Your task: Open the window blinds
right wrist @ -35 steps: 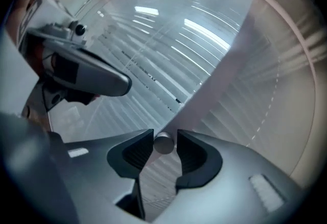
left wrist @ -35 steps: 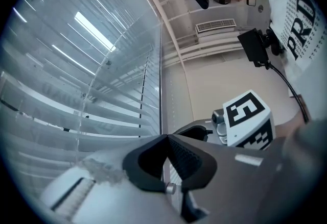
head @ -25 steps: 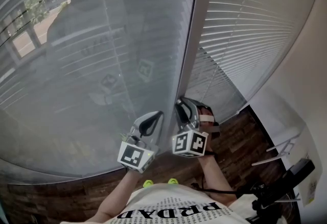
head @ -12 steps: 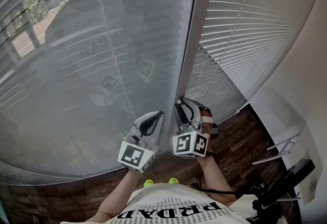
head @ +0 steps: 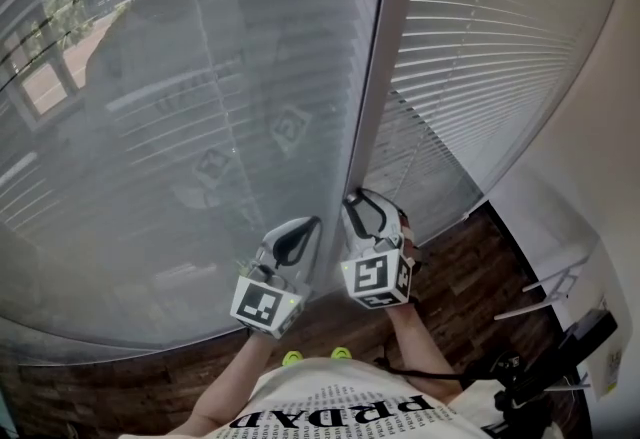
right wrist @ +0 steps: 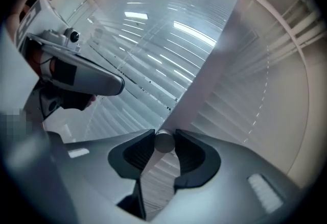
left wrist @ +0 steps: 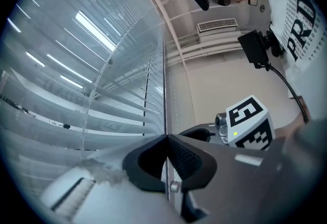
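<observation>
Two slatted blinds hang side by side: a wide left blind [head: 180,127] and a right blind [head: 490,57], with a pale upright window post [head: 375,77] between them. My right gripper [head: 352,199] sits at the foot of that post; in the right gripper view it [right wrist: 164,139] is shut on the round grey tilt wand [right wrist: 164,142]. Just to its left, my left gripper [head: 312,223] points at the left blind. In the left gripper view its jaws [left wrist: 166,137] are shut, with a thin cord [left wrist: 165,90] running straight down into the tips.
Dark wooden floor [head: 480,277] runs under the blinds. A black stand with cables [head: 550,367] stands low at the right by the white wall [head: 610,177]. The person's printed shirt [head: 340,412] fills the bottom edge.
The right gripper has rolled about its own axis while staying on the wand; its marker cube is turned. The left blind's slats now show as brighter stripes. The left gripper has not moved.
</observation>
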The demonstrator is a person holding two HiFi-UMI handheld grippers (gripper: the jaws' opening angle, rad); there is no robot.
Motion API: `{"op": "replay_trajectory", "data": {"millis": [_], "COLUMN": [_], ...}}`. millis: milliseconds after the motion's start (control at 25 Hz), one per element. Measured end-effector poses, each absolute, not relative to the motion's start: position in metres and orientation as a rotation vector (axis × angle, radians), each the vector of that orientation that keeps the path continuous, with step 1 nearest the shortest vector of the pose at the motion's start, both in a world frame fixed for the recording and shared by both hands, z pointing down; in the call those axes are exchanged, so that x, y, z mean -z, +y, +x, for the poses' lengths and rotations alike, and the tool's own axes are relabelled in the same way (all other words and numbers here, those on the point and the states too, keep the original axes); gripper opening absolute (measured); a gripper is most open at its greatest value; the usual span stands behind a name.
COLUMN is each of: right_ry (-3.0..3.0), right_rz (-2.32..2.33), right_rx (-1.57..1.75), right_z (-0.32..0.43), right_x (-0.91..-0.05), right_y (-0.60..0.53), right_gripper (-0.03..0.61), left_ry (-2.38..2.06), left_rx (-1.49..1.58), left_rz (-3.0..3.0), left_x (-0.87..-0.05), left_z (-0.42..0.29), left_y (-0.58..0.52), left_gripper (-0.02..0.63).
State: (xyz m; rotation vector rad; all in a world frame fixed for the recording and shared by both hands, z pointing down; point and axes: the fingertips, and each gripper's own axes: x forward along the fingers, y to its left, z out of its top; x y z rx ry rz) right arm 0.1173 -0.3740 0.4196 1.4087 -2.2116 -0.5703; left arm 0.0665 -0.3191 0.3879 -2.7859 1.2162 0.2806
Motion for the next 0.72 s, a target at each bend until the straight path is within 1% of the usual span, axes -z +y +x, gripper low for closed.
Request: {"op": "replay_trajectory", "data": {"millis": [720], "right_ry": [-2.514], "right_rz": [1.549], "right_rx": [0.169], "right_z": [0.126], "right_x": [-0.4182], "right_y": [-0.377], "right_gripper": [0.124], "left_ry": [1.213], "left_rx": [-0.282], "left_rz": [-2.795], "left_x": [-0.3894], "left_z": [0.0662], "left_y": [-0.3171], "left_gripper": [-0.009]}}
